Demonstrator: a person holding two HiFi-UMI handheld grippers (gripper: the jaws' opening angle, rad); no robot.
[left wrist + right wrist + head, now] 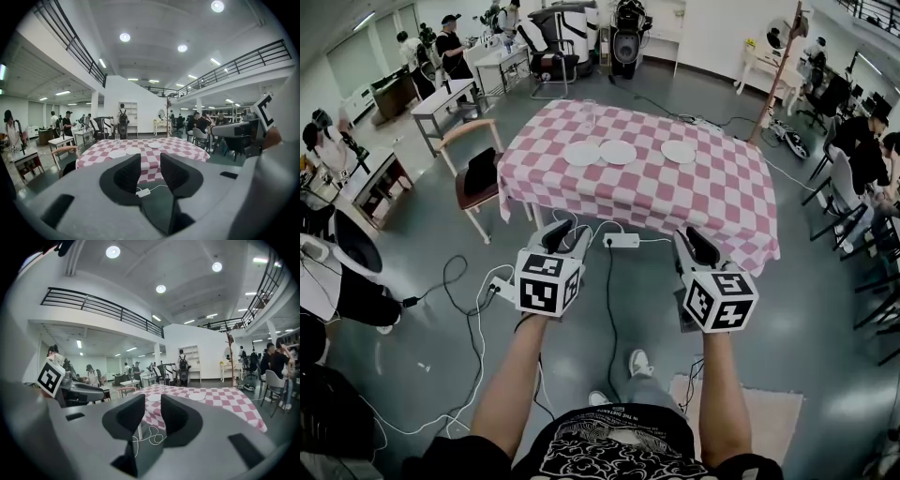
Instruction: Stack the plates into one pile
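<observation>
The approach is the step in hand: the left gripper (567, 232) and the right gripper (696, 242), both with jaws slightly apart and empty, are short of the table (675, 199), where three plates (618, 151) lie side by side, unstacked, so I judge the next move must bring one gripper to a plate's rim.

You stand in a large open lab-like hall. A grey polished floor (811, 314) is strewn with cables (608, 309). People (450, 47) gather around work desks (441, 98) and chairs (839, 173). A railed mezzanine (243, 57) runs under recessed ceiling lights (124, 37).
</observation>
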